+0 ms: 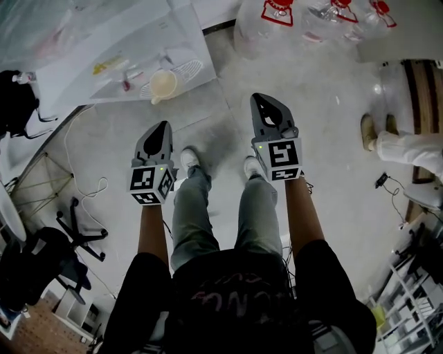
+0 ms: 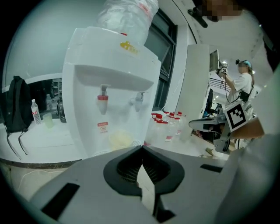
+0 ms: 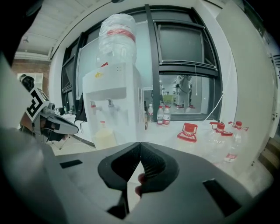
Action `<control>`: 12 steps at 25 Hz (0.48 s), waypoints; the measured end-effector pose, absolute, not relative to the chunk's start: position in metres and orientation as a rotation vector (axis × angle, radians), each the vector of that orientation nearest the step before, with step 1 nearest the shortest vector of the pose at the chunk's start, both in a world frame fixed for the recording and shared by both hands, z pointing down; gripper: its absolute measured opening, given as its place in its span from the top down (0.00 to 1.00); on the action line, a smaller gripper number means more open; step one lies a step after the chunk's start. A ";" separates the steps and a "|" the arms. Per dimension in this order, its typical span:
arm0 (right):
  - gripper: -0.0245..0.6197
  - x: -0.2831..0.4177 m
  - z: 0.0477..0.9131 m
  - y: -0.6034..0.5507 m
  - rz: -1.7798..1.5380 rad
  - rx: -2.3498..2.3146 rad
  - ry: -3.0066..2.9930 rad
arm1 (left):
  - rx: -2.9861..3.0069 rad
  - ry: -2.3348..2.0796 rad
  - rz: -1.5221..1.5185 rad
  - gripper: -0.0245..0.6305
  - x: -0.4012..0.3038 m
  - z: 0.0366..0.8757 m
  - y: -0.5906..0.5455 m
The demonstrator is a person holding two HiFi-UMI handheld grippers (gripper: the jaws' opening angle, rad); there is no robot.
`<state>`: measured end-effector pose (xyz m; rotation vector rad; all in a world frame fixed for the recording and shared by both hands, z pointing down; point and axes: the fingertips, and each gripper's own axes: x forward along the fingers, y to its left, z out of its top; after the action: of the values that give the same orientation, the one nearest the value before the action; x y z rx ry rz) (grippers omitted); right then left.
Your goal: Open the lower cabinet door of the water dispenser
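The white water dispenser (image 1: 118, 41) stands ahead of me on the floor, with a clear bottle (image 3: 116, 37) on top and a yellowish cup (image 1: 163, 84) on its drip tray. Its taps show in the left gripper view on the dispenser (image 2: 105, 87); the lower cabinet door is hidden behind the gripper bodies. My left gripper (image 1: 165, 128) is shut with nothing in it and stands short of the dispenser's front. My right gripper (image 1: 264, 102) is level with it to the right, also shut and empty. Both jaw pairs meet at their tips, seen on the left gripper (image 2: 141, 148) and the right gripper (image 3: 140, 143).
Several clear water jugs with red caps (image 1: 277, 12) lie on the floor right of the dispenser. Another person's feet (image 1: 377, 130) are at the far right. A chair base (image 1: 79, 231) and a desk with a black backpack (image 2: 15, 109) are on the left.
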<state>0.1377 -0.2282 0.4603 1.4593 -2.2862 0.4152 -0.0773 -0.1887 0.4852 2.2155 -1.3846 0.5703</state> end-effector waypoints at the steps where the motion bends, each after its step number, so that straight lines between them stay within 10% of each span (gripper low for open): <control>1: 0.94 0.138 0.469 -0.230 0.413 1.454 -2.292 | 2.212 -1.397 0.565 0.95 -0.078 0.493 -0.190; 12: 0.94 0.128 0.578 -0.255 0.392 1.391 -2.361 | 2.183 -1.500 0.534 0.95 -0.090 0.598 -0.206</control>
<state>0.1283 -0.2548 0.5778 1.3913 -2.3615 0.3922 -0.0905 -0.2061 0.5985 2.1834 -1.4999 0.5343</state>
